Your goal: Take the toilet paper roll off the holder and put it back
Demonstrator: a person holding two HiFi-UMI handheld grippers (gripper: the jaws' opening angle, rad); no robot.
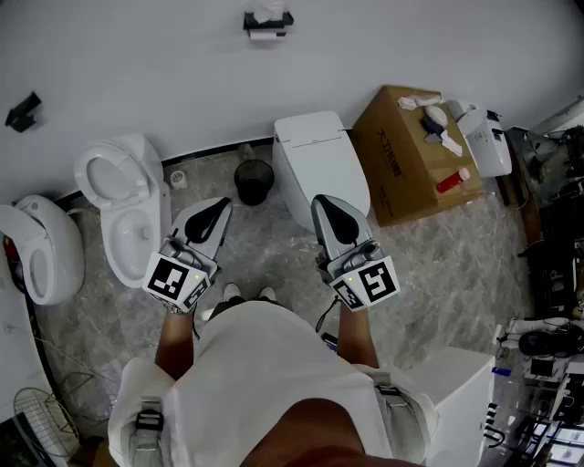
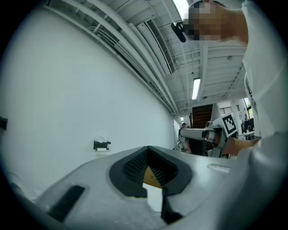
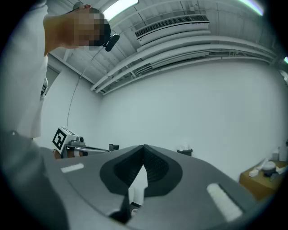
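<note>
The black toilet paper holder (image 1: 265,23) hangs on the white wall far ahead, with white paper on it. It shows small in the left gripper view (image 2: 102,145) and in the right gripper view (image 3: 184,150). Both grippers are held level at waist height, well short of the wall. My left gripper (image 1: 213,213) has its jaws shut, with nothing between them (image 2: 148,151). My right gripper (image 1: 328,212) is shut and empty too (image 3: 144,150). Each gripper's marker cube appears in the other's view.
A closed white toilet (image 1: 319,164) stands straight ahead with a black bin (image 1: 254,181) beside it. An open toilet (image 1: 123,201) and another white fixture (image 1: 36,251) are at the left. A cardboard box (image 1: 401,160) with bottles sits at the right. A small black fitting (image 1: 23,111) is on the wall.
</note>
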